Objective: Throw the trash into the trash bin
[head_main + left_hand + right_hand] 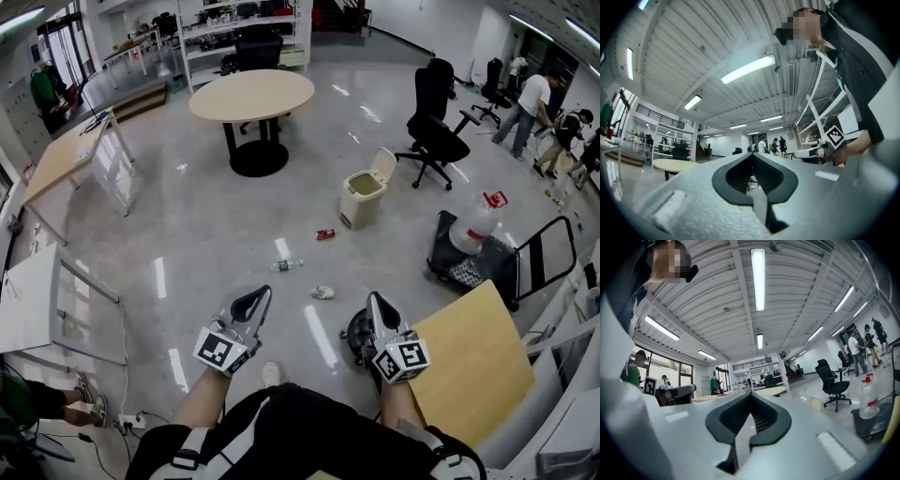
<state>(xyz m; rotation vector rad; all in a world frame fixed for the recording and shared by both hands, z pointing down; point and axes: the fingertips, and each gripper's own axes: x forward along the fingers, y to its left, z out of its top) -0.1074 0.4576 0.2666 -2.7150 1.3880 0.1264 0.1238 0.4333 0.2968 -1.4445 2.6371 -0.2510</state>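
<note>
A beige trash bin [362,195] stands on the floor with its lid up, well ahead of both grippers. Between it and me lie a red can [325,234], a clear plastic bottle [287,265] and a crumpled white scrap [323,292]. My left gripper [262,292] is held low at the centre left, shut and empty, short of the bottle. My right gripper [373,298] is beside it, shut with nothing in it, just right of the scrap. Both gripper views look level across the room, with the left gripper's [751,155] and the right gripper's [751,394] jaws closed together.
A round table [251,96] stands beyond the bin, and a black office chair [436,136] to the bin's right. A black cart with a water jug [473,248] and a wooden tabletop [473,361] are at my right. People [534,98] stand far right. Desks line the left.
</note>
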